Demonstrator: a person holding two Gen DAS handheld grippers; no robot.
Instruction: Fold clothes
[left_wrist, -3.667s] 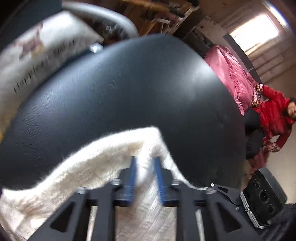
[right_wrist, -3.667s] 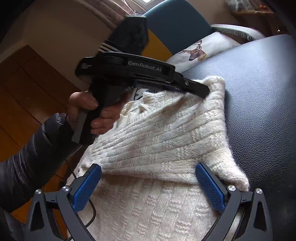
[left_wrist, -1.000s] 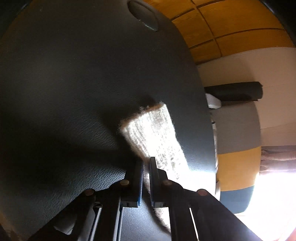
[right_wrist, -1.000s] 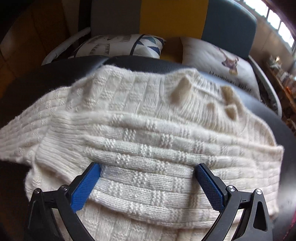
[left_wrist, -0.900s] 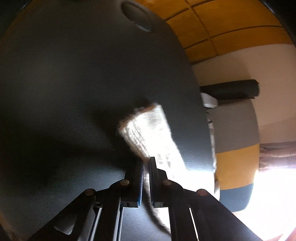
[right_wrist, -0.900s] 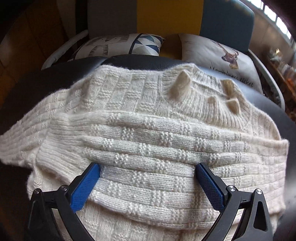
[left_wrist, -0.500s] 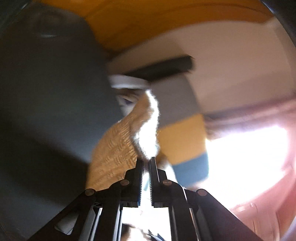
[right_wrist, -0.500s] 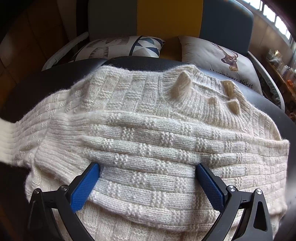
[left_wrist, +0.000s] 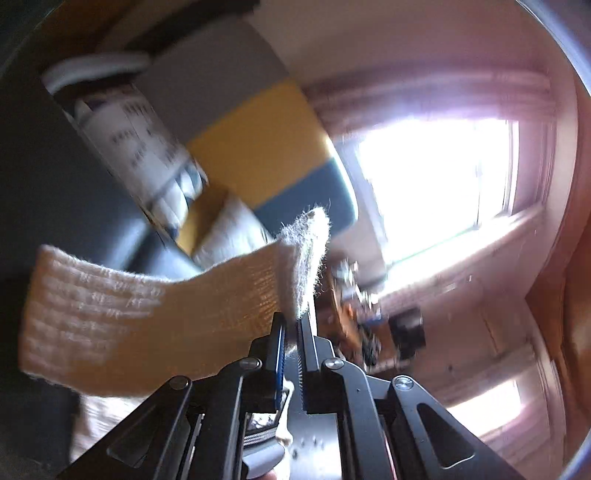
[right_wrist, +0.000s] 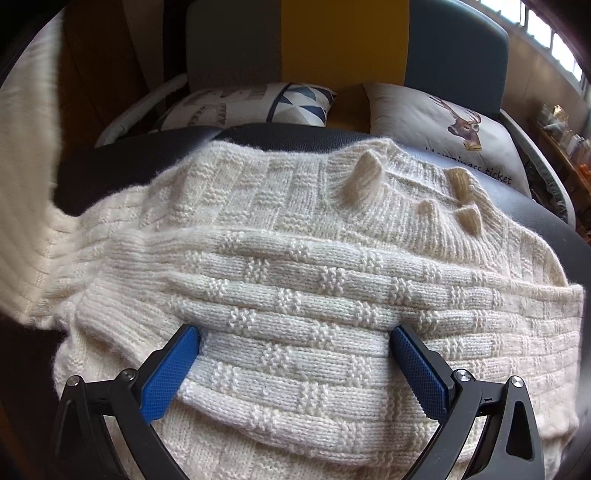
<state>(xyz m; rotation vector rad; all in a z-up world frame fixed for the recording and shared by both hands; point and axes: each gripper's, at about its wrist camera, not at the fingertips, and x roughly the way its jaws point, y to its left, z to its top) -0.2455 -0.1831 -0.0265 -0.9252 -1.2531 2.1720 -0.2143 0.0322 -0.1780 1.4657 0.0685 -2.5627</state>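
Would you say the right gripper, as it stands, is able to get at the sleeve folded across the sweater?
Probably yes: the right gripper is open, its jaws straddling the folded sleeve on the sweater, with nothing between. The left gripper holds the other sleeve aloft, off to the side.

Cream sweater: chunky wool-like knit, matt, with ribbed bands and raised basket-weave blocks, spread beneath the right claw. Sleeve nipped in the left claw: same knit, fuzzy at its edge. Claw frames: matt black plastic with bright metal screws; pads blue, finely textured. Desk beyond the right claw: black, grained, leather-like, faintly shiny. Cushions farther back: smooth printed cloth.
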